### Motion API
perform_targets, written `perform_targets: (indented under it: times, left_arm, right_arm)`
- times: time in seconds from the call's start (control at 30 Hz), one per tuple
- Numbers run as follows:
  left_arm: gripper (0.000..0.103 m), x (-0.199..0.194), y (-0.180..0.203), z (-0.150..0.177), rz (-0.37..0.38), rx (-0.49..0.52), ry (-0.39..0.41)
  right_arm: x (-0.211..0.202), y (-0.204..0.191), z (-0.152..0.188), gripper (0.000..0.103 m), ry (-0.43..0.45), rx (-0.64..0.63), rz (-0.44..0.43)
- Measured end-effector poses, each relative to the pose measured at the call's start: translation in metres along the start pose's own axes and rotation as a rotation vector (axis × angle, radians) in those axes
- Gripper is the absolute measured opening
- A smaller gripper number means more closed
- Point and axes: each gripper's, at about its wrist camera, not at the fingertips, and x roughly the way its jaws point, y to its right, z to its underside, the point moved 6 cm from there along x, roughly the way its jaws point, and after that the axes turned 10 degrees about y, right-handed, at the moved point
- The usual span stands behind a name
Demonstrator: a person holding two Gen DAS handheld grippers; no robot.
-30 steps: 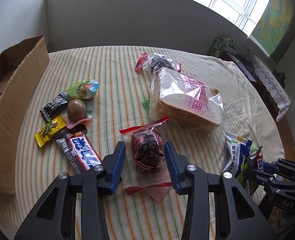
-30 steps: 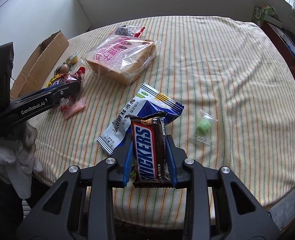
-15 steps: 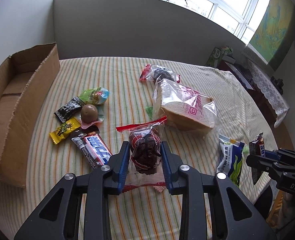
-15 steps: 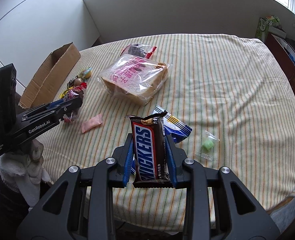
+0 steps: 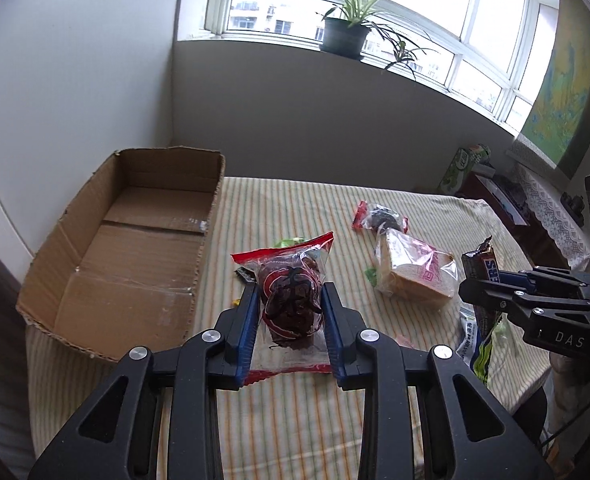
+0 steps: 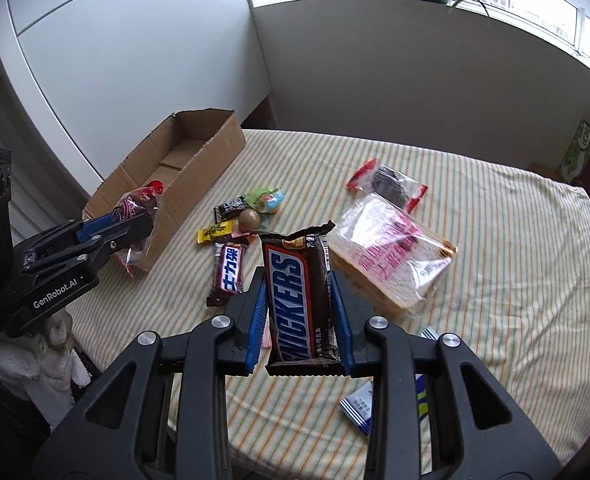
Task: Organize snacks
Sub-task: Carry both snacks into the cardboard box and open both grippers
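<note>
Gripping date packet (image 5: 291,300), left fingers (image 5: 247,320); right fingers (image 6: 257,320) clamp Snickers (image 6: 299,300); candies (image 6: 239,224) right-view only.

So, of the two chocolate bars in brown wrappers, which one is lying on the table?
The shorter bar with Chinese characters, flat on the striped cloth beside the small candies. The Snickers bar is off the table, clamped upright in the right gripper.

Left gripper (image 5: 291,312) and right gripper (image 6: 299,300) jaws clamped, both raised

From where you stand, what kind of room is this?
Probably a lived-in home room: a potted spider plant on a bay window sill, a round table under striped cloth, and a lace-draped side cabinet.
</note>
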Motion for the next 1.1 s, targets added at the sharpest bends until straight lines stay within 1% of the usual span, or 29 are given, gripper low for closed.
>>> perform_targets:
  times: [0.17,0.27,0.5,0.77,0.9,1.1]
  left_arm:
    - [0.029,-0.009,-0.037,-0.004,-0.083,-0.010,0.010]
    - [0.029,-0.015,-0.060,-0.005,-0.125,-0.020,0.020]
    - [0.029,-0.016,-0.101,-0.008,-0.189,-0.064,0.026]
    - [0.029,0.000,-0.124,-0.007,-0.206,-0.088,0.006]
    - [0.029,0.008,-0.127,-0.006,-0.205,-0.091,-0.005]
    - [0.029,0.011,-0.131,-0.005,-0.203,-0.093,-0.017]
  right_arm:
    - [0.025,-0.040,-0.028,0.031,-0.001,-0.049,-0.067]
    - [0.040,-0.063,-0.044,0.031,-0.004,-0.075,-0.092]
    - [0.085,-0.111,-0.071,0.031,-0.037,-0.112,-0.141]
    - [0.131,-0.153,-0.084,0.031,-0.074,-0.137,-0.185]
    - [0.153,-0.161,-0.082,0.031,-0.108,-0.135,-0.194]
    - [0.170,-0.165,-0.076,0.031,-0.139,-0.144,-0.205]
